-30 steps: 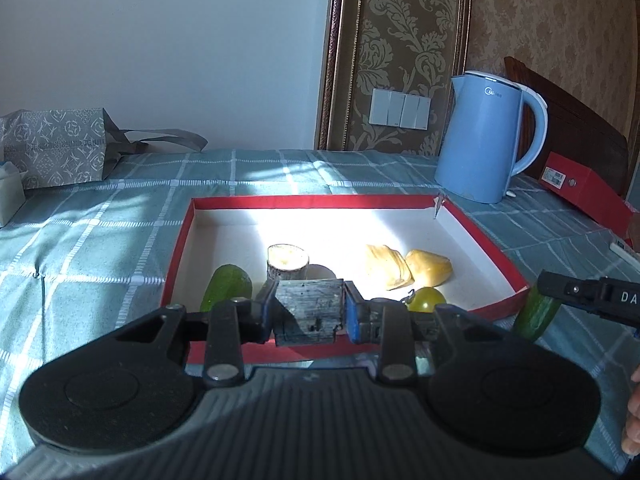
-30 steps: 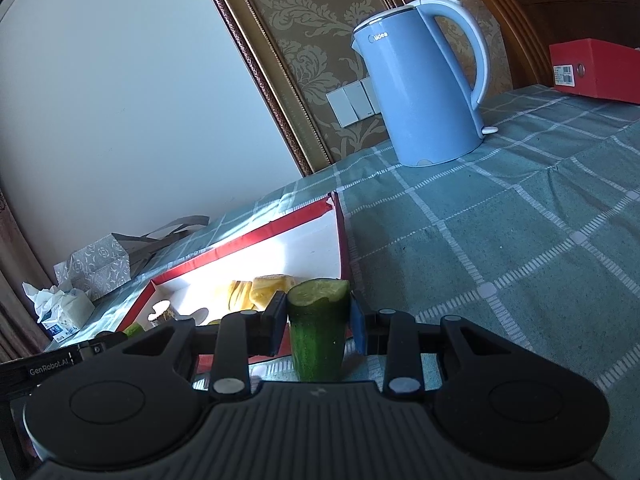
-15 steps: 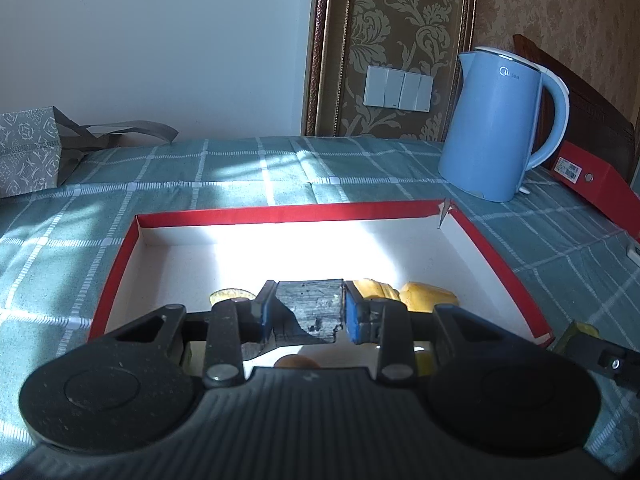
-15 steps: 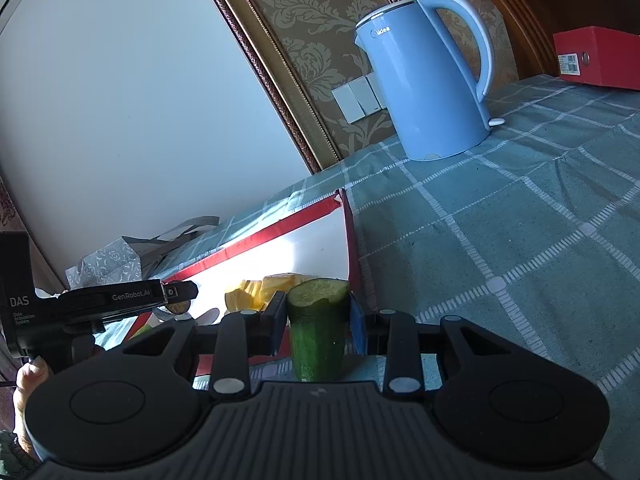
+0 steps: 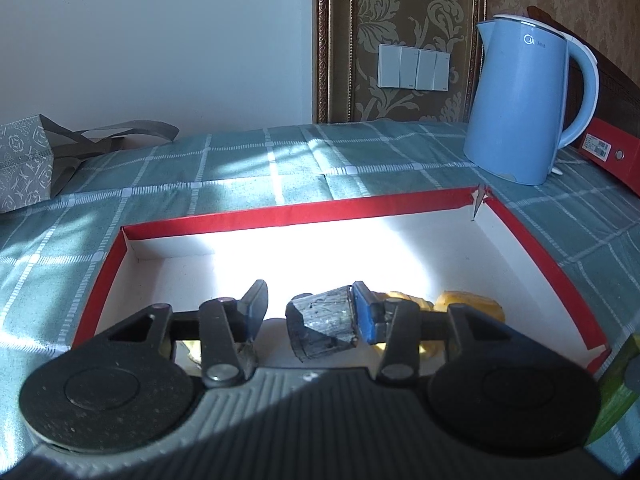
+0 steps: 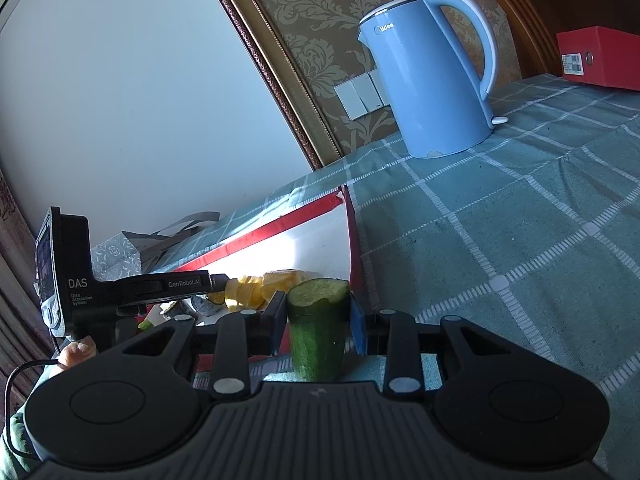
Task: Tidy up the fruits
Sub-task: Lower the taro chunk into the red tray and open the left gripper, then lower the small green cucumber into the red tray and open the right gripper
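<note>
Left wrist view: the left tongs (image 5: 308, 312) are seen over the red-rimmed white tray (image 5: 280, 214), their jaws having just been opening. A dark, greyish chunk (image 5: 322, 326) lies between them, resting against the blue pad of the right-hand finger, while a clear gap is left to the other finger, so the chunk is no longer pinched. Whether it rests on the tray floor cannot be told. Yellow fruit pieces (image 5: 468, 304) are seen behind the tongs, inside the tray near its right wall. A blue kettle (image 5: 520, 96) stands on the checked table (image 5: 240, 164) beyond the tray's far right corner.

In the right wrist view, the right tongs (image 6: 318, 314) are pressed onto an upright piece of cucumber (image 6: 318, 320), cut end up, which is held just outside the tray's near right edge. The left tongs are seen at the left, reaching into the tray, with part of a hand (image 6: 76, 354) beneath them.
</note>
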Motion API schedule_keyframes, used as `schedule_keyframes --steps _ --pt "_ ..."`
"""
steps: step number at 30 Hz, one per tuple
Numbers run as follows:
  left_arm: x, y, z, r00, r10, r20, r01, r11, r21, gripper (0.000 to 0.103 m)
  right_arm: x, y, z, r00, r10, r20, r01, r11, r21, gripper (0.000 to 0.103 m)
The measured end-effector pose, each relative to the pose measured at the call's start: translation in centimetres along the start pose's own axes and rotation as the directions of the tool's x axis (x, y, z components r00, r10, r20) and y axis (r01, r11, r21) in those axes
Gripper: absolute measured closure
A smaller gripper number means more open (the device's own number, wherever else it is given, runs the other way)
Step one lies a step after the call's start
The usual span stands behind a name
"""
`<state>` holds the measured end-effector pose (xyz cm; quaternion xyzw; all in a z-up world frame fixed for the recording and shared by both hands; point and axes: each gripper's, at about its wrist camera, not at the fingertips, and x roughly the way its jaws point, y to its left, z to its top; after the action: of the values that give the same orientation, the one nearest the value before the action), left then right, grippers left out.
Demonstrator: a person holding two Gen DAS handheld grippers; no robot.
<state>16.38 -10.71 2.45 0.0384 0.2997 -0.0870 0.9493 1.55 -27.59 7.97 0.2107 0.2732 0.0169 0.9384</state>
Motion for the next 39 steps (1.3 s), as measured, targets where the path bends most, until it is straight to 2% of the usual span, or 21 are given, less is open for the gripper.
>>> schedule_keyframes --steps 2,4,9,12,16,18,22,24,29,39 --pt "-0.1 0.4 -0.1 1.0 0.01 0.013 -0.01 1.0 -0.019 0.035 0.0 0.0 0.0 1.0 0.0 0.0 0.0 1.0 0.001 0.071" --pt "-0.2 1.0 -0.1 1.0 0.013 0.026 -0.012 0.999 -0.047 0.027 0.1 0.0 0.0 1.0 0.001 0.0 -0.001 1.0 0.001 0.071" --pt "-2.5 2.0 -0.2 0.997 0.026 0.066 -0.021 0.996 -0.083 0.027 0.0 0.0 0.0 1.0 0.0 0.0 0.0 1.0 0.0 0.071" --pt "-4.9 2.7 -0.9 0.993 0.058 0.105 -0.05 0.995 -0.082 0.026 0.0 -0.1 0.0 1.0 0.001 0.0 -0.001 1.0 0.001 0.071" --pt "-8.9 4.1 -2.9 0.981 0.101 0.164 -0.088 0.993 -0.082 0.015 0.0 -0.1 0.0 1.0 0.001 0.0 -0.001 1.0 -0.002 0.071" --pt "-10.8 5.2 -4.2 0.977 0.12 0.176 -0.101 0.989 -0.112 0.011 0.0 -0.1 0.0 1.0 0.0 0.001 0.0 1.0 -0.003 0.071" --pt "-13.0 7.5 -6.5 0.984 0.108 0.143 -0.086 0.985 -0.15 0.008 -0.1 0.1 -0.1 1.0 -0.003 0.005 0.003 1.0 -0.017 0.071" --pt "-13.6 8.4 -7.7 0.984 0.129 0.126 -0.109 0.981 -0.158 0.008 -0.1 0.2 -0.2 1.0 -0.006 0.008 0.007 1.0 -0.024 0.071" --pt "-14.1 10.1 -9.4 0.988 0.119 0.096 -0.1 0.979 -0.179 0.007 -0.3 0.5 -0.3 1.0 -0.012 0.013 0.013 0.999 -0.037 0.071" --pt "-13.7 9.7 -9.9 0.995 0.073 0.074 -0.062 0.988 -0.143 0.007 -0.1 1.9 1.4 0.999 0.037 0.015 -0.037 0.999 -0.017 0.071"
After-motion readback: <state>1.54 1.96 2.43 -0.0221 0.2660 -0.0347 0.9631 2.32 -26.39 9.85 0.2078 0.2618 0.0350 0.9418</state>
